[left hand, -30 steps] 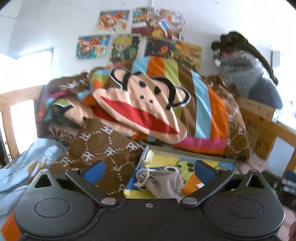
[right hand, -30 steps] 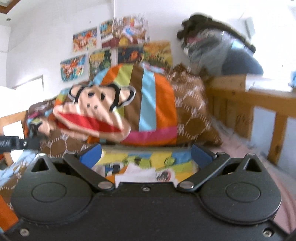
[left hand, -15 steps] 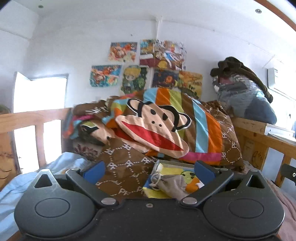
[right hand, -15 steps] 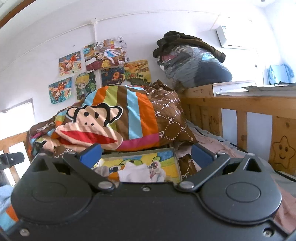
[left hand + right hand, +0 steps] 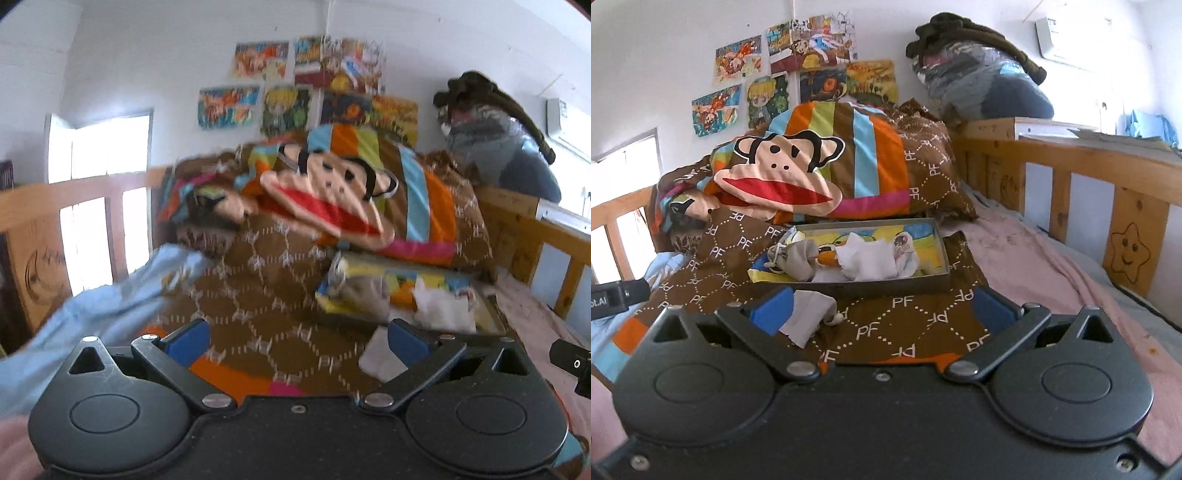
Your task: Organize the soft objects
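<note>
On the bed, a shallow tray (image 5: 942, 275) resting on the brown quilt (image 5: 901, 325) holds a grey pouch (image 5: 798, 260) and white cloth (image 5: 866, 264). Just before it lies a grey cloth (image 5: 809, 319). Left gripper (image 5: 295, 341) and right gripper (image 5: 882, 306) both gape wide, holding nothing.

pouch (image 5: 798, 256) in tray (image 5: 938, 258), sock (image 5: 809, 321) before tray

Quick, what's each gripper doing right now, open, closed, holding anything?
Left gripper: open, holding nothing.
Right gripper: open, holding nothing.
</note>
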Tool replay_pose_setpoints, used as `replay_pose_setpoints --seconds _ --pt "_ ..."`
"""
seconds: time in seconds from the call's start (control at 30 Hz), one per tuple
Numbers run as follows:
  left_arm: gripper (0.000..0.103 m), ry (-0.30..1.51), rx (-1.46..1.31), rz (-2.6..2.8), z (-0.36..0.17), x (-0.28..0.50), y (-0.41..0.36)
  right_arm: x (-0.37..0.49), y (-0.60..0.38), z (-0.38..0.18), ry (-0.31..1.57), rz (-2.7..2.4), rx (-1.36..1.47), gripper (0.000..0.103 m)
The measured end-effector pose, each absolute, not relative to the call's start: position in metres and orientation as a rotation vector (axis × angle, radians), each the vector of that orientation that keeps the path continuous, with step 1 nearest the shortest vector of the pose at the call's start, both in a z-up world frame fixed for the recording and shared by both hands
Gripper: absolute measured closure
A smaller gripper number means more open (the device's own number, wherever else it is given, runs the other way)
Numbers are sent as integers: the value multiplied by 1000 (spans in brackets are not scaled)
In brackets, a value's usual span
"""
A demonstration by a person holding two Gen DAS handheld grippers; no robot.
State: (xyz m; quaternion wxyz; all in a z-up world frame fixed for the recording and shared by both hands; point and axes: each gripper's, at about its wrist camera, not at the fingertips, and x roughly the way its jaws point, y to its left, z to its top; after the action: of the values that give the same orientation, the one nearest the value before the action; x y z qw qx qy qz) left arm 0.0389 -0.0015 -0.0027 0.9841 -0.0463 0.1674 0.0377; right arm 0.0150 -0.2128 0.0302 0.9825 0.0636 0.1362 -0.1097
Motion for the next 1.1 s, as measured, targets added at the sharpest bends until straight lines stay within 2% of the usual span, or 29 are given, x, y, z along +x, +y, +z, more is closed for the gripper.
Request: replay_pose_setpoints --seconds 0.2,1.1 --pt "1 325 -68 36 -7 34 -9 5 -204 34 229 -238 94 0" --pt "1 354 -78 44 -12 45 -4 9 -202 28 280 -222 115 0"
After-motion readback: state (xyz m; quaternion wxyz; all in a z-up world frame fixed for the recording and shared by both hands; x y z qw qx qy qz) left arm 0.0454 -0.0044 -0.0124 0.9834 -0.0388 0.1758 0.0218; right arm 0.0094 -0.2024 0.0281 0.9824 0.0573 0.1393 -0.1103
